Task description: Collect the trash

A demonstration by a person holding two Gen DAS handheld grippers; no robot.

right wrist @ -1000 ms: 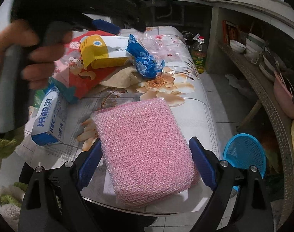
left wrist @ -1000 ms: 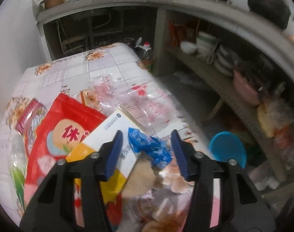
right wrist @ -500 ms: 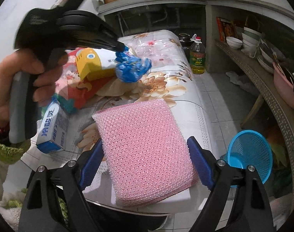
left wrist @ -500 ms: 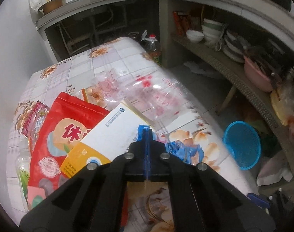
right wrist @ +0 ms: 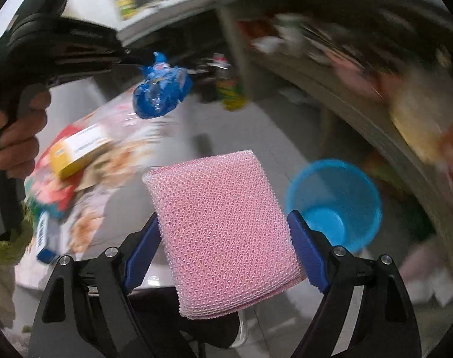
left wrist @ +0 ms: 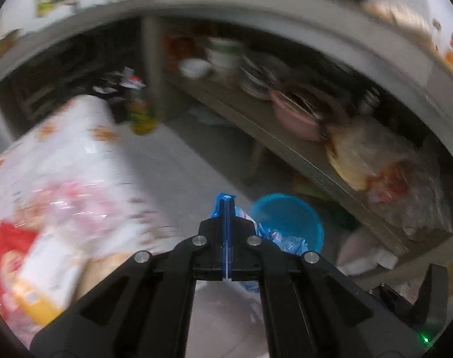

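Carrying the blue wrapper [right wrist: 162,91] clenched in our left hand-held gripper [left wrist: 227,205], we are heading for the blue bin [left wrist: 287,220] just ahead; our right hand-held gripper [right wrist: 226,240] is grasping the pink sponge [right wrist: 223,232].

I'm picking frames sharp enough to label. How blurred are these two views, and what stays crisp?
Left wrist view: table and shelf smeared by motion; left gripper crisp. Right wrist view: background streaked, box soft; pink sponge, right gripper and blue wrapper fairly sharp.
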